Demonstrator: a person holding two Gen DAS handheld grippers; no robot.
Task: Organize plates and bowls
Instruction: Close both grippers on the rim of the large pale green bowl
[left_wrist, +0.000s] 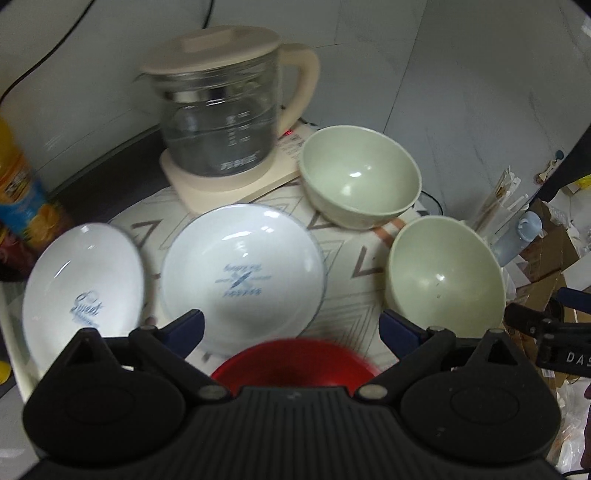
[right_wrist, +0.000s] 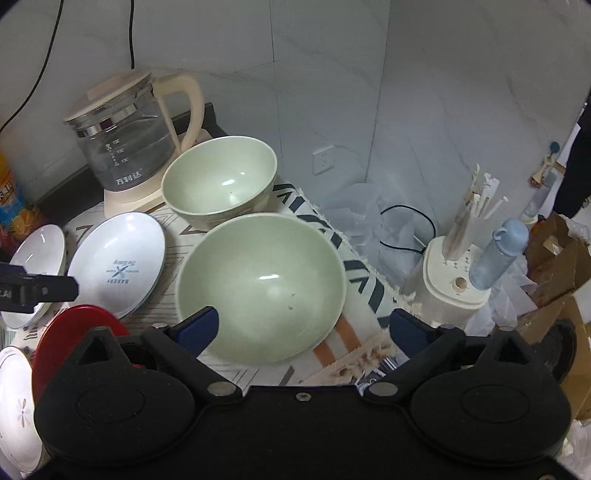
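Two pale green bowls stand on a patterned mat: a far one (left_wrist: 360, 177) (right_wrist: 219, 181) and a near one (left_wrist: 445, 275) (right_wrist: 262, 286). A white plate with blue "Bakery" print (left_wrist: 243, 277) (right_wrist: 118, 262) lies left of them, and a second white plate with "Sweet" print (left_wrist: 83, 295) (right_wrist: 35, 258) lies further left. A red plate (left_wrist: 295, 363) (right_wrist: 74, 339) is nearest. My left gripper (left_wrist: 291, 328) is open and empty above the red plate. My right gripper (right_wrist: 303, 328) is open and empty over the near green bowl.
A glass kettle with cream lid and base (left_wrist: 225, 122) (right_wrist: 129, 144) stands at the back. A white flower-print plate (right_wrist: 14, 402) lies at the lower left. A cream appliance with sticks (right_wrist: 454, 273), a blue bottle (right_wrist: 498, 254) and cardboard boxes (right_wrist: 557, 258) sit off the table's right edge.
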